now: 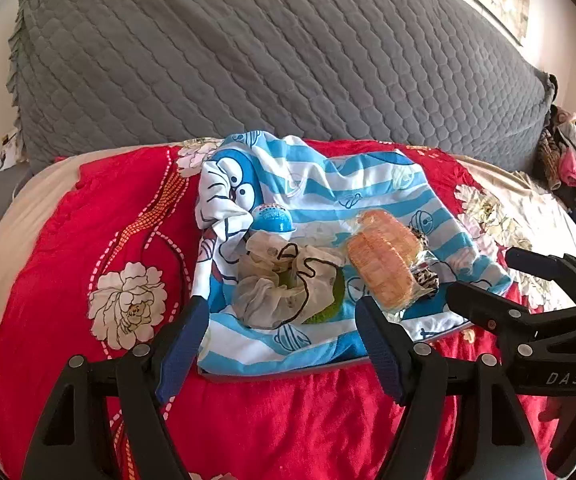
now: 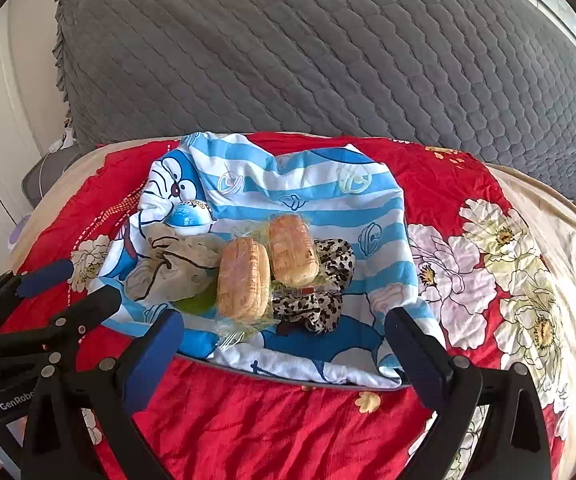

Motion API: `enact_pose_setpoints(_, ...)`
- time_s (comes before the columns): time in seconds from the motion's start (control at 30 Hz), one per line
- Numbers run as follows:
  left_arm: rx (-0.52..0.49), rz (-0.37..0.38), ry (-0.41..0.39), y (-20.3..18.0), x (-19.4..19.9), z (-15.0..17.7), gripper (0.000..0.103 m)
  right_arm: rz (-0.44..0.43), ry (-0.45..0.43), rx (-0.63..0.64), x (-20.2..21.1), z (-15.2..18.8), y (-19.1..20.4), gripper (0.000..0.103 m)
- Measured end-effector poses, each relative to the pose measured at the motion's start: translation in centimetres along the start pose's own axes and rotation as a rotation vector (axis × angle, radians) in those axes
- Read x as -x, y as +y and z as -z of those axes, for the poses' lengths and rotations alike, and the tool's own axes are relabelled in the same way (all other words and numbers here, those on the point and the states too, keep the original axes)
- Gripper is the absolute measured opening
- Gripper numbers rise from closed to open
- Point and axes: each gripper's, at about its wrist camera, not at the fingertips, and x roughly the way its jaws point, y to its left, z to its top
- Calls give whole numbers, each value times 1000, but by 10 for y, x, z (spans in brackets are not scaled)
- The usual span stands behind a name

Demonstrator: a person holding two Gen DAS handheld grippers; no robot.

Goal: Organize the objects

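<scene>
At the centre of the blue-and-white striped cartoon cloth [image 2: 308,196] sit your things: two wrapped bread packs [image 2: 266,270] side by side, a leopard-print scrap [image 2: 324,300] touching them at 3 o'clock, a crumpled pale drawstring bag [image 2: 172,268] with a green piece [image 2: 196,300] under it at 9 o'clock, and a blue-capped round tub [image 2: 190,216] at 10 o'clock. Your left gripper [image 1: 284,344] and right gripper [image 2: 284,344] both hang spread and empty over the cloth's near hem, touching nothing. You probably want the cloth's near edge or one item first; commit one gripper at a time, and bite the bread by its wrapper so it doesn't crush. The cloth lies on a red floral quilt [image 2: 288,432], soft and wrinkled, so expect things to roll. Beyond, at 12 o'clock, rises a grey quilted cover [image 2: 328,60].
</scene>
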Motion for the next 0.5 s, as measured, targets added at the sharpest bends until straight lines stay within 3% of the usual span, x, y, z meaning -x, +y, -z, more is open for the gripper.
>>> enact_pose_setpoints(0.5, -22, -1, -20, -6, 23, 3, 77, -1, -28, 4, 26, 3, 2, 101)
